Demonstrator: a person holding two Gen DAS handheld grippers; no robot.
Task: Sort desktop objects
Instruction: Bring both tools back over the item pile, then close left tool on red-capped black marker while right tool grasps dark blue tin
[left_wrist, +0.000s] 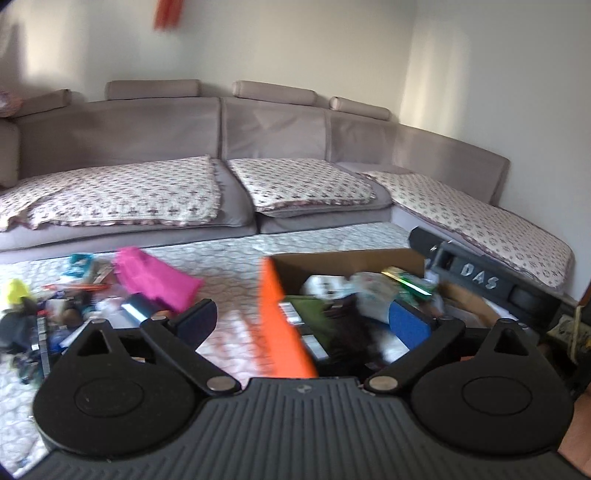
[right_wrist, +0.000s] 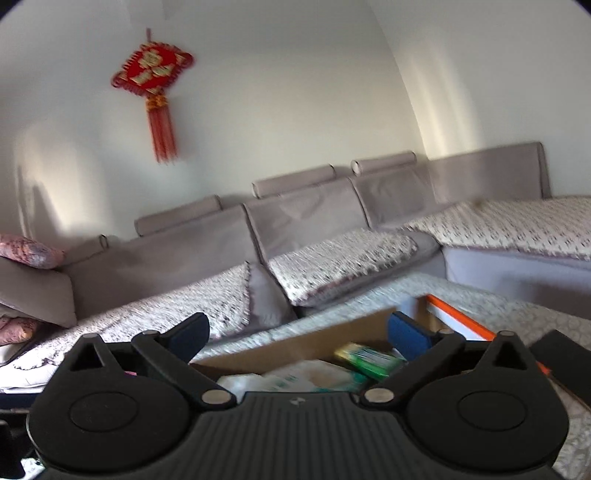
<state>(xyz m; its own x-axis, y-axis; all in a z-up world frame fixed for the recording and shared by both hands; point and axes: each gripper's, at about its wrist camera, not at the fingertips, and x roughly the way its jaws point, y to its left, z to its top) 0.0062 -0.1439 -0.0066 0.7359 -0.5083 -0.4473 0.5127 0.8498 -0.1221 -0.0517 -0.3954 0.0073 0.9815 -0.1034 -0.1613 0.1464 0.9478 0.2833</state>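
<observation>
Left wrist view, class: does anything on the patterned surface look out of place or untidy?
Yes. A loose heap of small items and a pink cloth lie scattered left of the cardboard box, unsorted; blur hides details.

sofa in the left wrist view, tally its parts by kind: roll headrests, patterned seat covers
roll headrests: 4
patterned seat covers: 3
total: 7

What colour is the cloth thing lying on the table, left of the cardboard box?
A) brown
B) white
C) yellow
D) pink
D: in the left wrist view, a bright pink cloth lies on the table, left of the cardboard box.
</observation>
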